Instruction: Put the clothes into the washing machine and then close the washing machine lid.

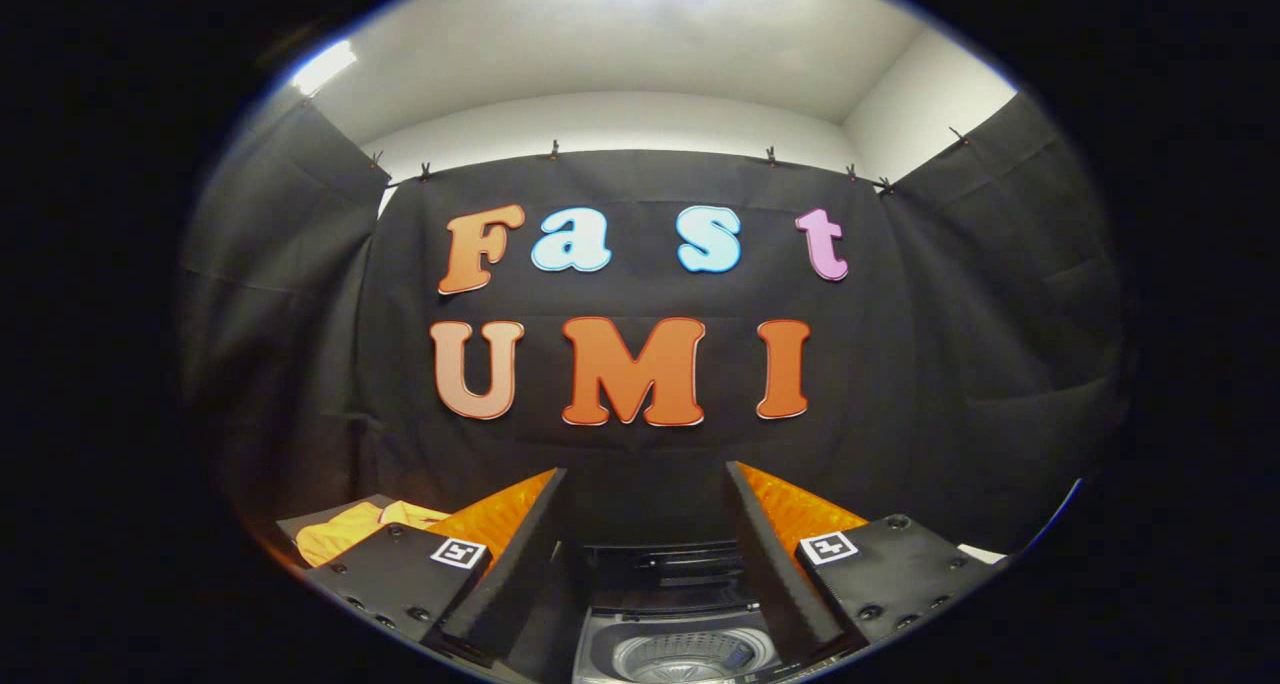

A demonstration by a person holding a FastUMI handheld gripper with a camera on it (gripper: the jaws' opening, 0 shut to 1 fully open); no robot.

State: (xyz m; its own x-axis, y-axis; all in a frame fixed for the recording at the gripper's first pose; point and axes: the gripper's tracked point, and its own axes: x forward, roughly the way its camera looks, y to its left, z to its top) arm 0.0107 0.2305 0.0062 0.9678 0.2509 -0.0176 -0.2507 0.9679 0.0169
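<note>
- Gripper (645, 484) held level, fingers spread wide, nothing between them.
- Washer (672, 636) sits low between the fingers, just ahead; lid (665, 576) up, standing behind the opening.
- Drum (690, 656) in plain sight through the open top; the part that shows holds no cloth.
- Clothes (345, 532): a yellow-orange garment lying left of the left finger, on a dark surface (300, 524), well apart from the washer.
- Black cloth wall (940, 364) behind everything.

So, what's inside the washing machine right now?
The washing machine, lid up, sits between the open claw fingers. A bare patch of drum floor shows; the rest is hidden. The yellow clothes lie outside, beside the left finger.
</note>
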